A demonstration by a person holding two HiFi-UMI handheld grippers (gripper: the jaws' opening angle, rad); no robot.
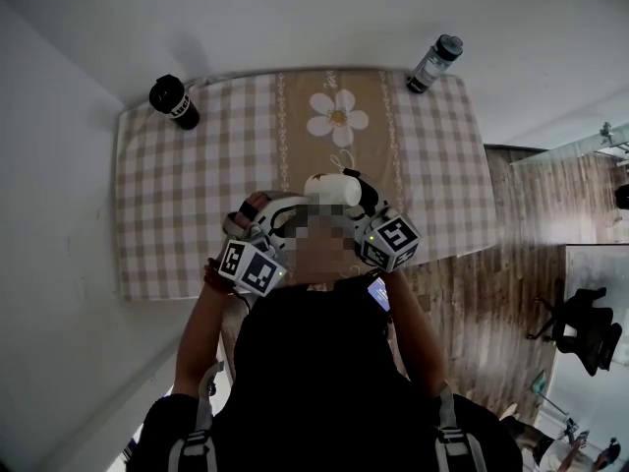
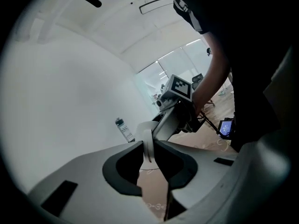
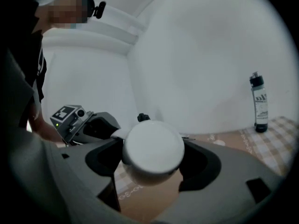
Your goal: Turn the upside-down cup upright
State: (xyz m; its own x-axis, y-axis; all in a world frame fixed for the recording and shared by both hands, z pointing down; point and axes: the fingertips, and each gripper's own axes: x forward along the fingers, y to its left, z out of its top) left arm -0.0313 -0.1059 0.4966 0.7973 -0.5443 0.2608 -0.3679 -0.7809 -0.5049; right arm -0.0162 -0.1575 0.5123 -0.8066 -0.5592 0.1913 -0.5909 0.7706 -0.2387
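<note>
Seen from the head view, the white cup (image 1: 330, 189) hangs just above the checked tabletop (image 1: 177, 205), over its brown flowered strip and between both tools. A black bottle (image 1: 173, 101) and a clear bottle (image 1: 435, 63) stand at the far corners.

Only the right gripper view shows the cup's flat base facing the camera, with the right tongs (image 3: 152, 147) clenched on its body. Only the left gripper view shows the left tongs (image 2: 149, 144) pinched on a thin white part of the cup, seemingly its handle.

The clear bottle's label is too blurred to read.
</note>
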